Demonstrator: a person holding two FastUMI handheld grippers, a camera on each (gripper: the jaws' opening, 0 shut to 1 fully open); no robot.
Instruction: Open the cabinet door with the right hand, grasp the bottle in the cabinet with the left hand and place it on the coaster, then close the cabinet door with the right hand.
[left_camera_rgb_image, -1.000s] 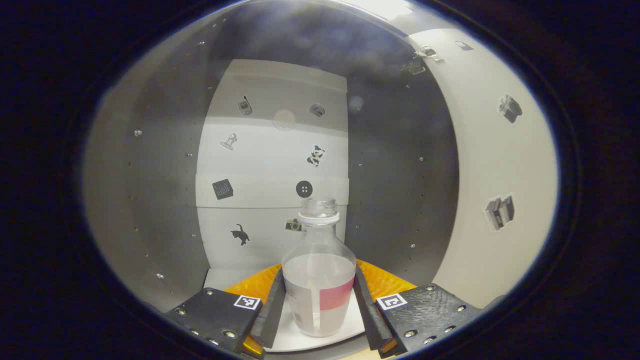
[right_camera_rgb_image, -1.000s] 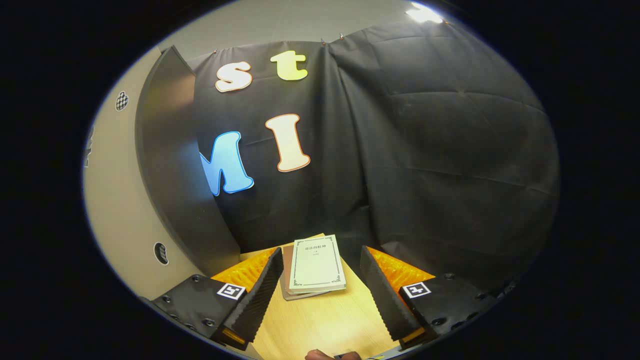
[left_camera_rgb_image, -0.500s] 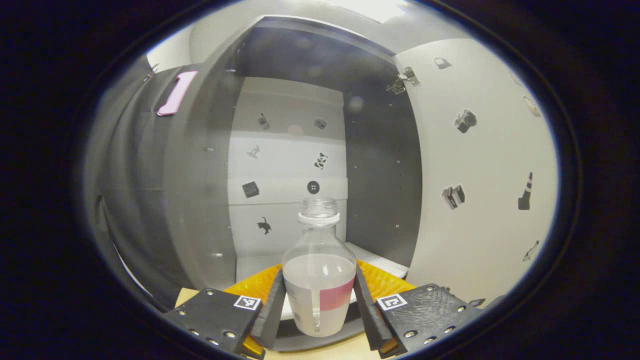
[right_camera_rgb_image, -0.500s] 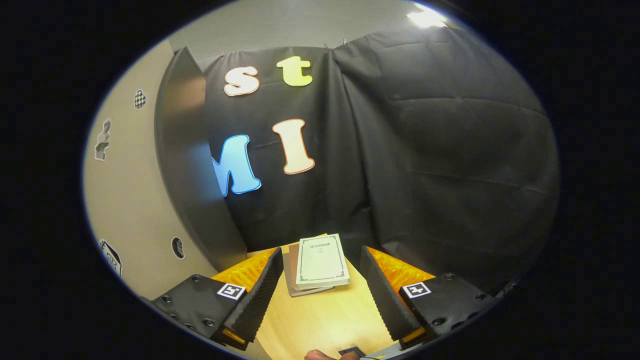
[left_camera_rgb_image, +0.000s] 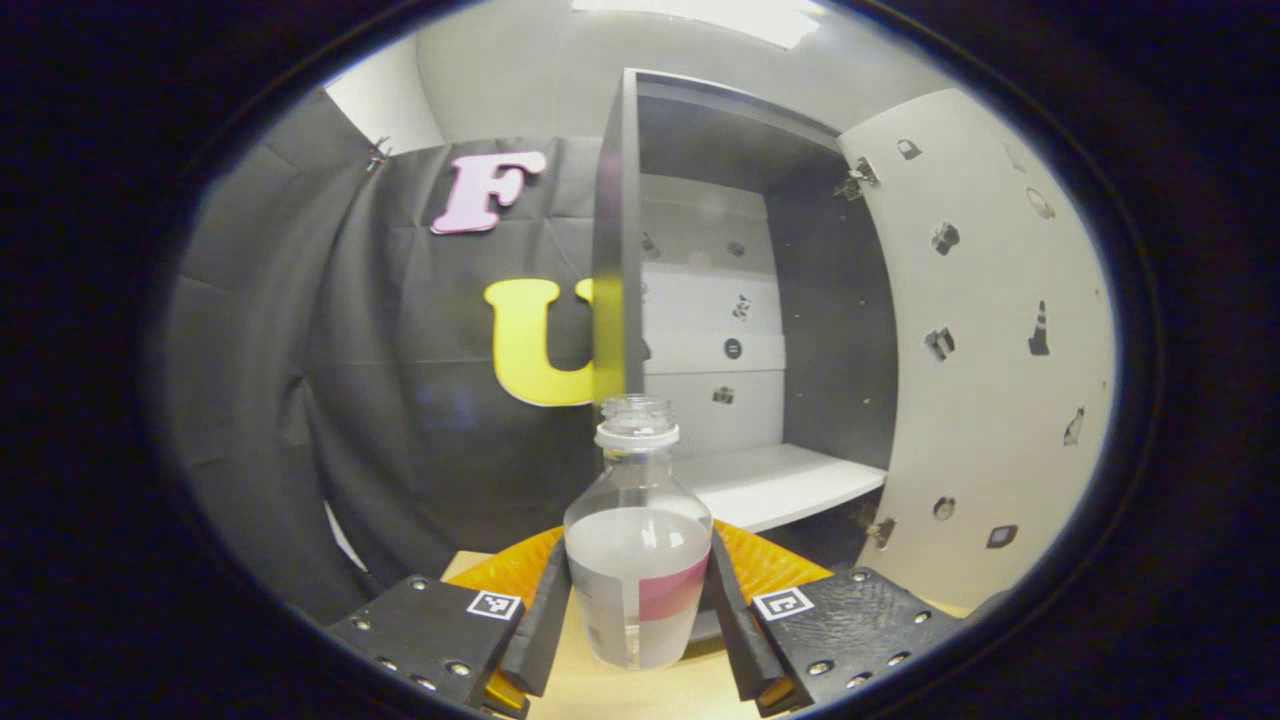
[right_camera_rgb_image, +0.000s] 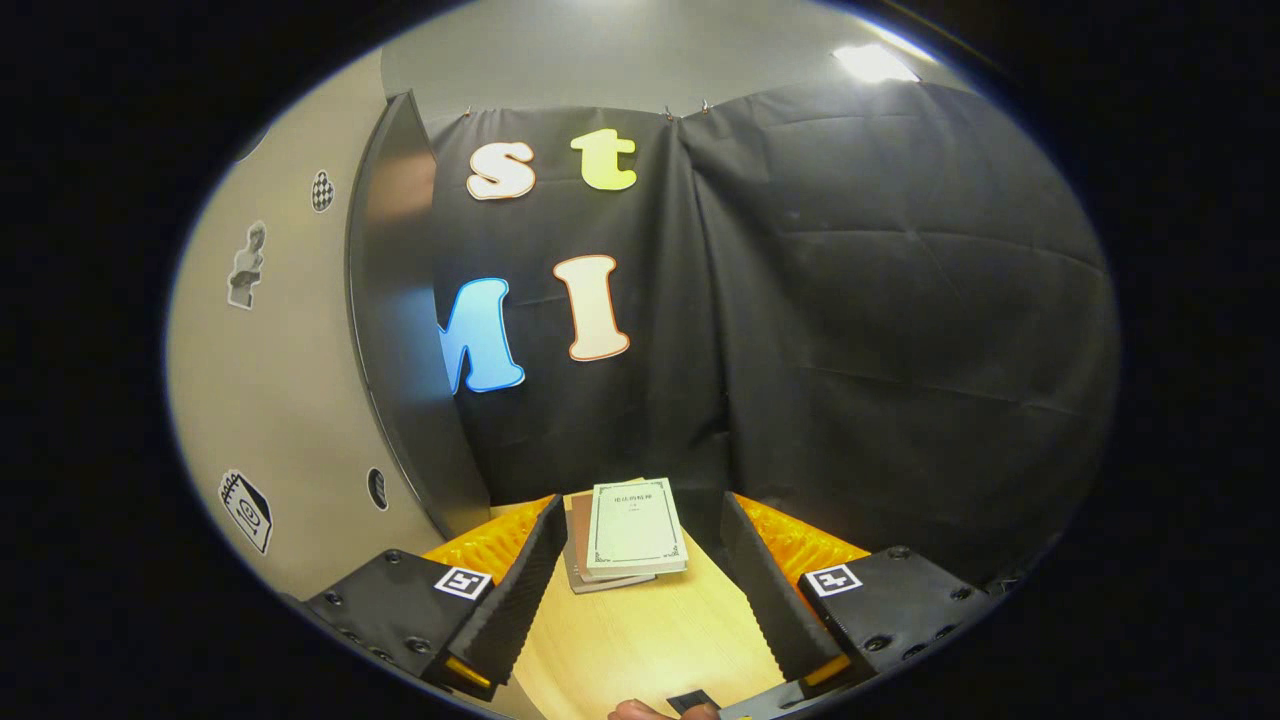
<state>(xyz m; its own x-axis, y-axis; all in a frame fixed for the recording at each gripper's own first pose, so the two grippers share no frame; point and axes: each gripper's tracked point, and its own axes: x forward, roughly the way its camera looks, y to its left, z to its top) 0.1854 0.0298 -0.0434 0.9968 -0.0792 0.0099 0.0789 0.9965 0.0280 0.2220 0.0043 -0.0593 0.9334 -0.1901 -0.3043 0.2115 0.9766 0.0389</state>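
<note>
Clear bottle (left_camera_rgb_image: 638, 560) pinched in my left gripper (left_camera_rgb_image: 637, 610), capless so tilting spills it; right gripper (right_camera_rgb_image: 635, 590) spread, empty.

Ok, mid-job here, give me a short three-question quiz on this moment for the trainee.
1. True or false: the left gripper is shut on the bottle.
2. The cabinet door stands: A) open B) closed.
3. Fill in: between the right gripper fingers, farther off on the table, lies a stack of ____.

Key: 1 true; 2 A; 3 books.
</note>
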